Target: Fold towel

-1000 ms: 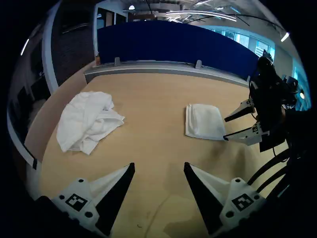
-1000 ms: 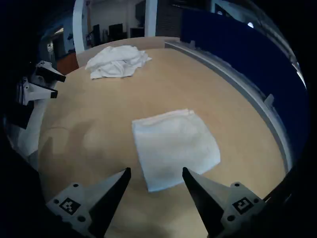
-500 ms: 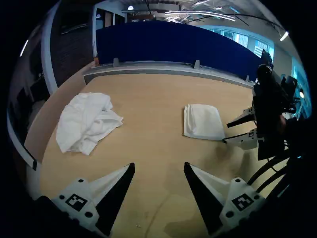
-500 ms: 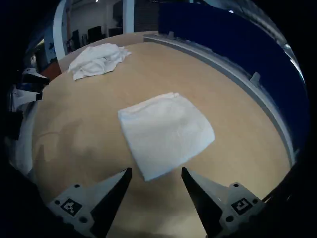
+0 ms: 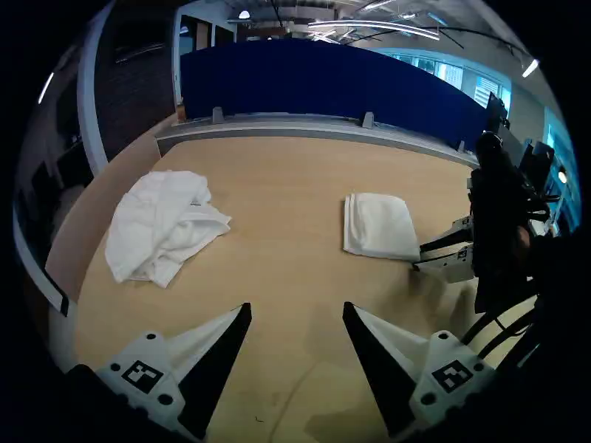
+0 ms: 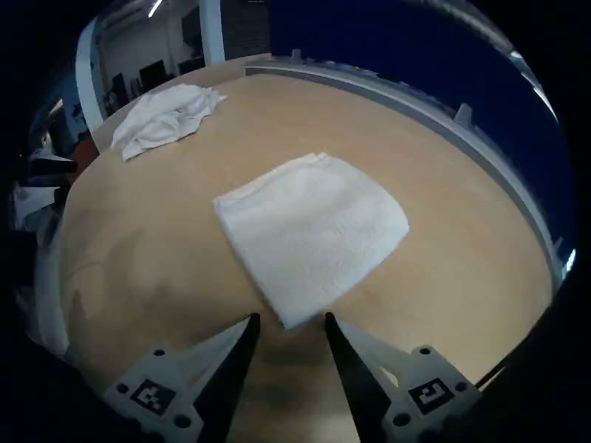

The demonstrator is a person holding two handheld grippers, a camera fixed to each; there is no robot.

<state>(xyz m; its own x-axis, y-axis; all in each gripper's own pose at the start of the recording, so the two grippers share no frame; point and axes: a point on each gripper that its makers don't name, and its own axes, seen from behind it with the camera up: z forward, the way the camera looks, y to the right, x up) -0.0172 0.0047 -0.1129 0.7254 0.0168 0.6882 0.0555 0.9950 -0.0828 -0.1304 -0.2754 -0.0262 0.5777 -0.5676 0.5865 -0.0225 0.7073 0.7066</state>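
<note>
A folded white towel [image 6: 310,229] lies flat on the wooden table [image 6: 140,229]. Its near corner sits between the tips of my right gripper [image 6: 291,319], whose fingers are narrowed but still apart. In the left gripper view the same folded towel [image 5: 378,225] lies right of centre, with the right gripper [image 5: 425,256] low at its near right edge, held by a person in dark clothing. A crumpled white towel [image 5: 166,221] is heaped at the left, also seen far off as a crumpled towel [image 6: 164,118]. My left gripper [image 5: 295,314] is open over bare table [image 5: 288,192].
A blue partition [image 5: 325,74] with a grey rail [image 5: 310,125] runs along the table's far edge. The table's left edge drops off beside the crumpled towel. The left gripper [image 6: 41,177] shows faintly at the far left of the right gripper view.
My right gripper has moved down and forward to the folded towel's near corner, and its fingers have drawn closer together. The left gripper and both towels have stayed put.
</note>
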